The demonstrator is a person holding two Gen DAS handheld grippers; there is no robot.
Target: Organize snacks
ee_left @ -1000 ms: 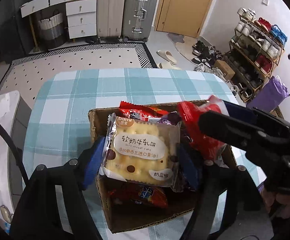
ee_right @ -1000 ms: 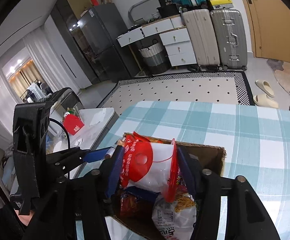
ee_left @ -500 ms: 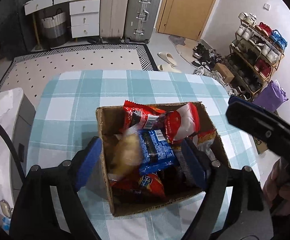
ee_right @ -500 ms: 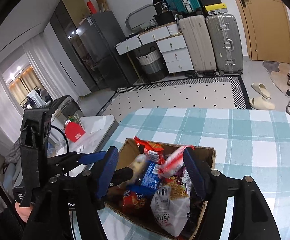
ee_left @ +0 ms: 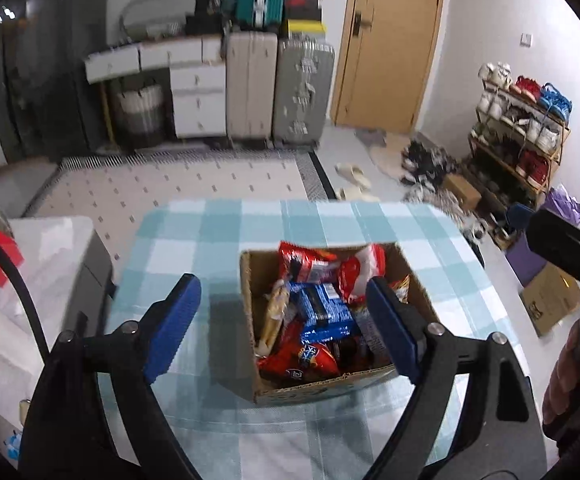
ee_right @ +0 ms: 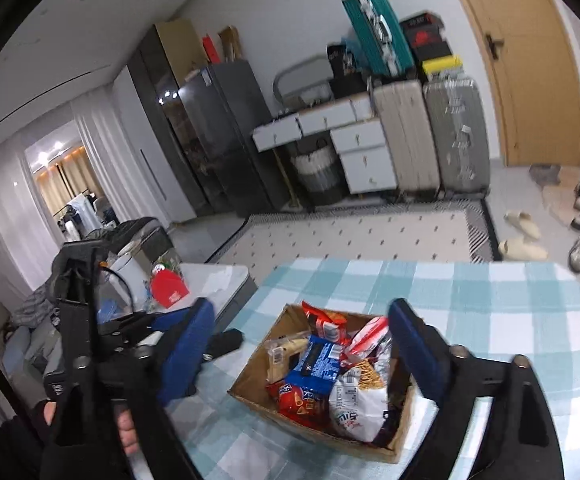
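Left wrist view: left gripper (ee_left: 286, 322) hangs over the box (ee_left: 322, 390), jaws just spread, empty. Right gripper (ee_right: 302, 350) likewise, jaws just widened, empty. Snacks (ee_left: 322, 312) lie inside the box.

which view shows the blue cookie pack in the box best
The left wrist view. It looks down into the cardboard box, so the blue cookie pack lies face up and sharp between red snack bags. The right wrist view shows the same pack from a lower, slanted angle, smaller and partly overlapped by neighbouring bags.
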